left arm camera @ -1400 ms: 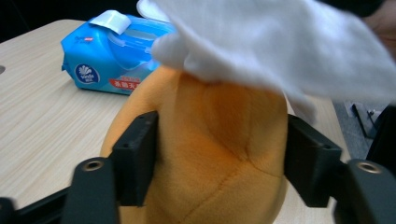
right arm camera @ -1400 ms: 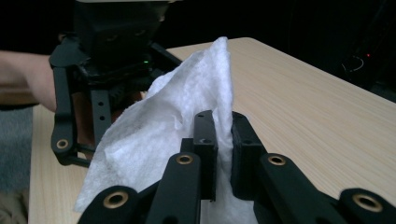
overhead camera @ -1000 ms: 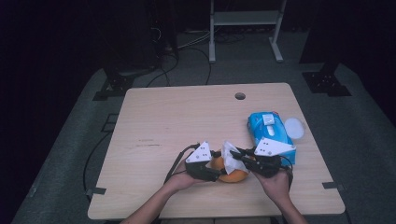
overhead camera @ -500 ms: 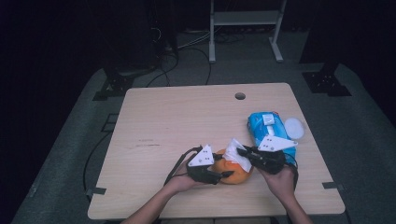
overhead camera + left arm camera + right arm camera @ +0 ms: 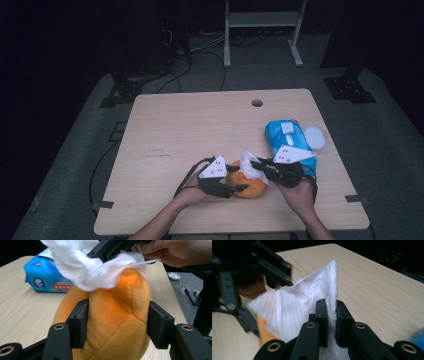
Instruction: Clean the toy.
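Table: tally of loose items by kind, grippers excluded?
Orange plush toy: 1
White wipe: 1
Blue wipes pack: 1
White lid: 1
Total: 4

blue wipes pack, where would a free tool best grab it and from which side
Probably across the narrow width of the wipes pack, coming straight down from above: it lies flat on the table, and its soft sides should give. Avoid the white flap on top.
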`<action>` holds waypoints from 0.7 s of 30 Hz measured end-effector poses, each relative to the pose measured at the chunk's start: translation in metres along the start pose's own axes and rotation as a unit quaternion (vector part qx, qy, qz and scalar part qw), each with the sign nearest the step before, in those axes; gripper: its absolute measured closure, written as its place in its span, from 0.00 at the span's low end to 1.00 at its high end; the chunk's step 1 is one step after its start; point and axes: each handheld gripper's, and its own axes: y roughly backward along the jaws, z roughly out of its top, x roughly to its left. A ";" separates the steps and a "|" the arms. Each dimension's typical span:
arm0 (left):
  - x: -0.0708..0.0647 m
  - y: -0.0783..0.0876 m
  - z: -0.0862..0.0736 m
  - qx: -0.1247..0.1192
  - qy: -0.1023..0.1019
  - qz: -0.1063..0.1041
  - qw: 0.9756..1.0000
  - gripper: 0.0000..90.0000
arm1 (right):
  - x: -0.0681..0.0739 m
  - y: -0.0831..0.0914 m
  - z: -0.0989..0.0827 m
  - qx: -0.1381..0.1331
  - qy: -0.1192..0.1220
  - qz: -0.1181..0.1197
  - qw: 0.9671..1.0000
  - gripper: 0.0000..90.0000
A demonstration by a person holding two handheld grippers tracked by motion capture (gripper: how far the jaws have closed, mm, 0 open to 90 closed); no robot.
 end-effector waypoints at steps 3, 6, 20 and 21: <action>0.006 0.004 -0.002 -0.007 0.020 0.003 1.000 0.47 | -0.012 0.005 -0.008 0.005 -0.018 -0.015 1.000 0.91; 0.014 0.009 -0.005 -0.017 0.049 0.008 0.999 0.47 | -0.019 0.011 -0.012 0.007 -0.027 -0.027 0.999 0.91; 0.034 0.017 -0.016 -0.049 0.154 0.024 0.987 0.46 | 0.001 0.010 -0.002 -0.021 0.001 -0.003 1.000 0.91; 0.034 0.017 -0.016 -0.049 0.156 0.024 0.986 0.46 | -0.002 0.010 -0.003 -0.018 -0.002 -0.008 1.000 0.91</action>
